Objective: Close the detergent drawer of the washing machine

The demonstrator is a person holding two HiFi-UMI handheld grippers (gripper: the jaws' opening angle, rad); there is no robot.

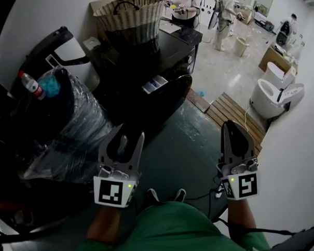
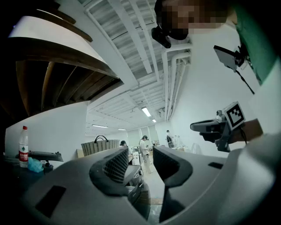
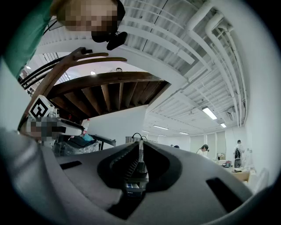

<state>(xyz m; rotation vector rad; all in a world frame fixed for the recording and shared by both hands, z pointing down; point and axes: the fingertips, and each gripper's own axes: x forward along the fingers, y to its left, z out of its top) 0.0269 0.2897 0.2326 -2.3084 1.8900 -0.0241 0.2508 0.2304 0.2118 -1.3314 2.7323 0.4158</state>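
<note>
Right claw (image 1: 231, 124) clenched empty, likely as a blunt pusher for the far-off open drawer (image 1: 155, 84); left claw (image 1: 129, 131) released, idle.

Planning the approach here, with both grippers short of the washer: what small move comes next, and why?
Probably ease the right gripper, jaws shut, forward toward the detergent drawer, which juts open from the washing machine; neither it nor the open left gripper touches the drawer yet.
</note>
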